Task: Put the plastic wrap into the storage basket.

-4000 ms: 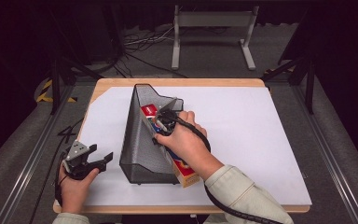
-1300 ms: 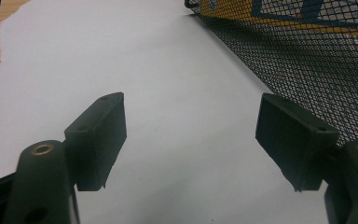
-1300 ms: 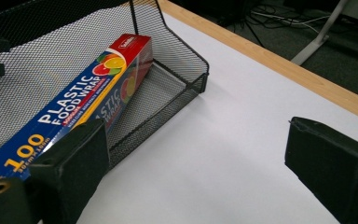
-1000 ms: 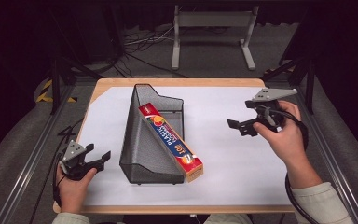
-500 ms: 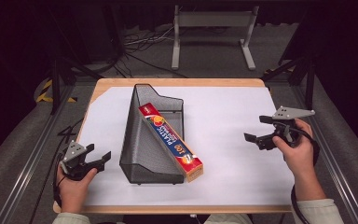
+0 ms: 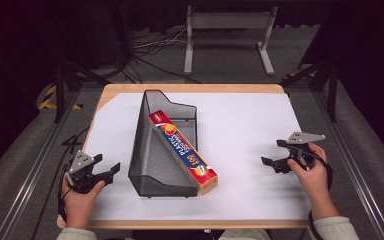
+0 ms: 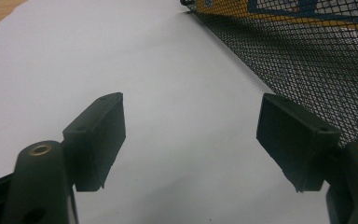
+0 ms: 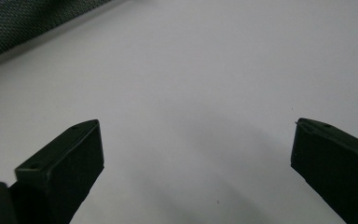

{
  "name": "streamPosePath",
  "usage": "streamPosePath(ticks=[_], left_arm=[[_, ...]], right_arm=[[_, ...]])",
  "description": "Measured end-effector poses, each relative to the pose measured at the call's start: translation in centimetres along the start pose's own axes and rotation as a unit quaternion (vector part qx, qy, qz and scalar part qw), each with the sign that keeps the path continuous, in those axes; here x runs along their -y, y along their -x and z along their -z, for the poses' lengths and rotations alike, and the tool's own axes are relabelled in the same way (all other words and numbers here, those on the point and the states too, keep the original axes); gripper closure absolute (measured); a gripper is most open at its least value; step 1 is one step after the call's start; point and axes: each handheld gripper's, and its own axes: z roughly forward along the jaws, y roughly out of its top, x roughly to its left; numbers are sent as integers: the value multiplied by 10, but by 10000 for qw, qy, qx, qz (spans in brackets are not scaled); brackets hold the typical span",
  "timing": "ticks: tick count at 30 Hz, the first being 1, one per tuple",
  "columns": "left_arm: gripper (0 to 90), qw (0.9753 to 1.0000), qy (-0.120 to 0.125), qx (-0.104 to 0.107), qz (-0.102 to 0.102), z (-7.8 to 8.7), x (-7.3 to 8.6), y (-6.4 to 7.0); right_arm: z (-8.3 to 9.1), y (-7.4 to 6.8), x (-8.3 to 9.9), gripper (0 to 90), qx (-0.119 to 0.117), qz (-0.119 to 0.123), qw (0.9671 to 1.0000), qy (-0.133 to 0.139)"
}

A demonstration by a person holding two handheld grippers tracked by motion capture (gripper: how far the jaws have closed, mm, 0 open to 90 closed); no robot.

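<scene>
Both your tools rest low at the table's near corners with nothing in them: the left gripper (image 6: 101, 170) has its jaws spread wide just beside the mesh basket (image 6: 152, 155), and the right gripper (image 6: 278, 156) is likewise spread, well apart from it over bare white sheet (image 8: 191, 70), a parked pose, probably. The long red-and-blue box (image 6: 182, 150) lies slanted in the basket (its printed lettering is too small to read), its near end poking out beyond the basket's edge toward you.
</scene>
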Motion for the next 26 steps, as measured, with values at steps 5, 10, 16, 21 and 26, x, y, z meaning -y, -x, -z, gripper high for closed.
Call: streamPosePath(ticks=[5,10,16,21,26], left_arm=[[239,10000,-12,38,-8,-1,0,0],[237,10000,-47,74,-1,-2,1,0],[232,9998,-158,84,2,-4,1,0],[225,9998,-184,50,4,-5,1,0],[177,9994,-348,-66,23,-10,3,-1]], right_arm=[[-4,5,18,31,81,-256,9996,-111],[-1,6,24,31,75,-397,9991,-88],[0,5,25,31,49,-428,9987,-257],[0,4,23,32,69,-408,9988,-247],[1,4,23,32,85,-417,9988,-261]])
